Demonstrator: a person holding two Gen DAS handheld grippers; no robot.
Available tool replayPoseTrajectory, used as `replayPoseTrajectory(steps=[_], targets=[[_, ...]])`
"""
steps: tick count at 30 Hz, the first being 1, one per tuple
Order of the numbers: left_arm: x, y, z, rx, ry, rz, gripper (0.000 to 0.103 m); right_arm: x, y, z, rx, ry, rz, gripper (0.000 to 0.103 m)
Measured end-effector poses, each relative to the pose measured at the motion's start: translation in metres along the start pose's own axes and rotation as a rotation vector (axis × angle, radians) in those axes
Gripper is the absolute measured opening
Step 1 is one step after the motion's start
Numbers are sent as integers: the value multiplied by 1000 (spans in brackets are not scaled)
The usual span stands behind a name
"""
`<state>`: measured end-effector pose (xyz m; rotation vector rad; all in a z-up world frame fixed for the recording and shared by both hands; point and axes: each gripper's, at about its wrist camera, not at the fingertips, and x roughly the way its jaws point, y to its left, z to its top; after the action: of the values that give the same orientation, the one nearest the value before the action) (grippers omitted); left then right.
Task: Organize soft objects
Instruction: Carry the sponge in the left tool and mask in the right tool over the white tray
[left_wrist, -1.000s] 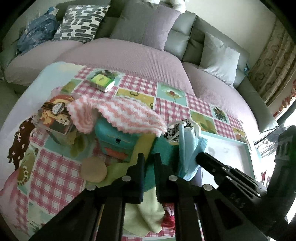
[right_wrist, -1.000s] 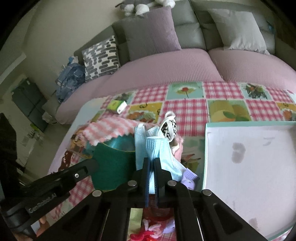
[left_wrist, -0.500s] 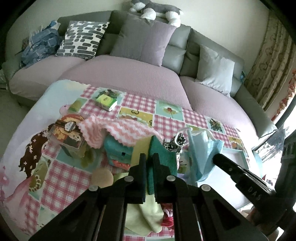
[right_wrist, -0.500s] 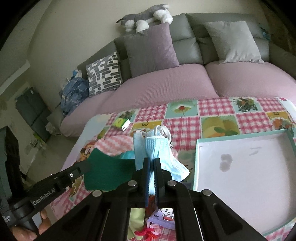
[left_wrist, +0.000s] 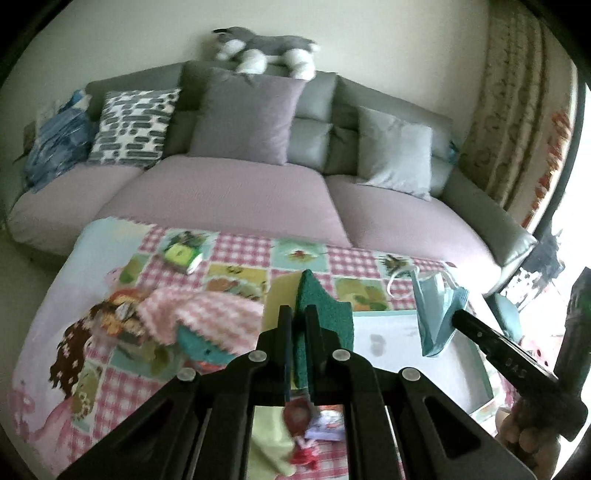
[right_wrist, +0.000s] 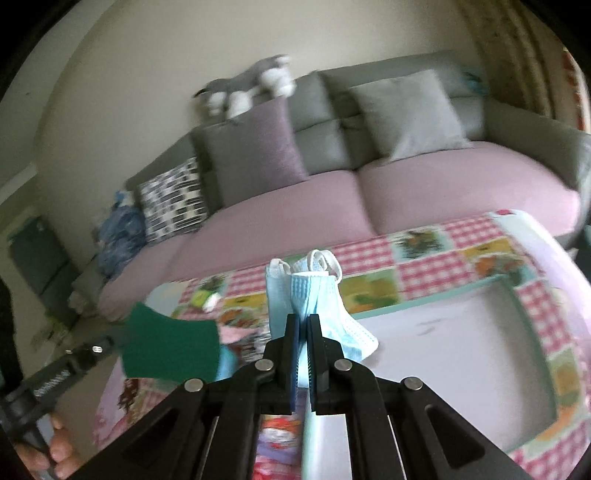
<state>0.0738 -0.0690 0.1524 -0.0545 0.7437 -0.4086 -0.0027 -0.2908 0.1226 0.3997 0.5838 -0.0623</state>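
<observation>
My left gripper (left_wrist: 299, 314) is shut on a dark green scouring pad (left_wrist: 325, 314) and holds it up above the table; the pad also shows in the right wrist view (right_wrist: 170, 347). My right gripper (right_wrist: 303, 321) is shut on a light blue face mask (right_wrist: 314, 295), which hangs in the air over the white tray (right_wrist: 443, 354); the mask also shows in the left wrist view (left_wrist: 436, 314). A pink-and-white knitted cloth (left_wrist: 207, 314) lies on a pile on the checked tablecloth (left_wrist: 243, 251). A pale yellow cloth (left_wrist: 266, 439) lies under my left gripper.
A teal-rimmed tray (left_wrist: 480, 369) sits at the table's right. A small green box (left_wrist: 181, 254) lies near the far edge. A sofa (left_wrist: 236, 188) with cushions and a plush dog (left_wrist: 266, 51) stands behind the table. Small toys (left_wrist: 306, 443) lie near the front.
Both grippers have risen well above the table, lifting the green pad and the blue mask off the pile. The right gripper has moved over the tray.
</observation>
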Motion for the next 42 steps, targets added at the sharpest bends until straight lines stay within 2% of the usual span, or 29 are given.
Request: replayPoseTrajectory(steps=[6,12,16,21,26,32,36,42], targets=[[17,-42,13,71,11,-78,6,-12,-51,7,72,-28,-147,4],[46,-87,14,130,54,-163,6,-15,-87,8,127,-19,-252,4],[81,-103,7,133,119,-203,6,-6,-107,5,153,6,-272,4],[126,-109,-7,114,212,-208,6,13,-126,-2,173,57,-312,4],[159,-111,-17,59,275,-265,6,29,-138,-9,194,86,-320,4],[189,-107,-38,17,321,-261,6,45,-148,-15,206,120,-330,4],[202,-102,-52,9,346,-226,6,57,-153,-19,212,153,-327,4],[209,-101,-61,61,372,-143,6,64,-155,-24,214,186,-343,4]])
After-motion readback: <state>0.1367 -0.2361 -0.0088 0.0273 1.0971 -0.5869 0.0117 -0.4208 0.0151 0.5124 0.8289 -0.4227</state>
